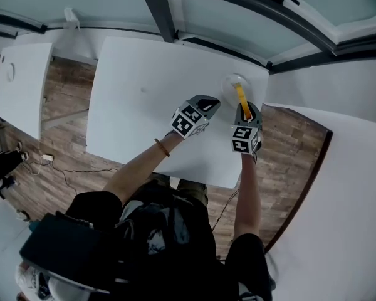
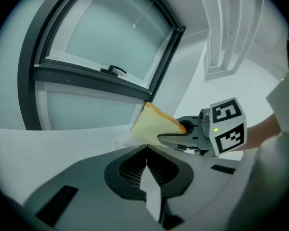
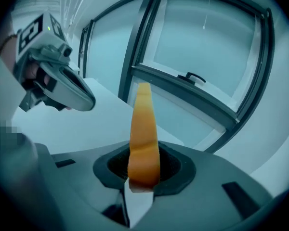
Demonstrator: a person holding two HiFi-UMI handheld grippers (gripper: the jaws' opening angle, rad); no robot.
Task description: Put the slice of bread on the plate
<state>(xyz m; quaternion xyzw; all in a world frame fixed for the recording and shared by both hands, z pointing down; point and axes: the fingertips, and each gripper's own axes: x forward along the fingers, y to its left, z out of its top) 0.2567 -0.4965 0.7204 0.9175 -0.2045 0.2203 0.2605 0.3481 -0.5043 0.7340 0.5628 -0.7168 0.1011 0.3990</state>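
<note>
Plate (image 1: 227, 85) rim: we see only the far-left arc; the slice of bread (image 1: 239, 96) and the right gripper (image 1: 247, 110) cover the rest.
Plate (image 2: 121, 141), left gripper view: a pale smear, its outline too faint for us to trace.
Bread above plate: touching or apart, we cannot tell.
Bread's faces, head view: edge-on, unseen.

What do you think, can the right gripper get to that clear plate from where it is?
Probably yes. The right gripper, shut on the slice of bread, hangs right by the clear plate, and the left gripper sits off to the side, not between them. No other obstacle shows.
</note>
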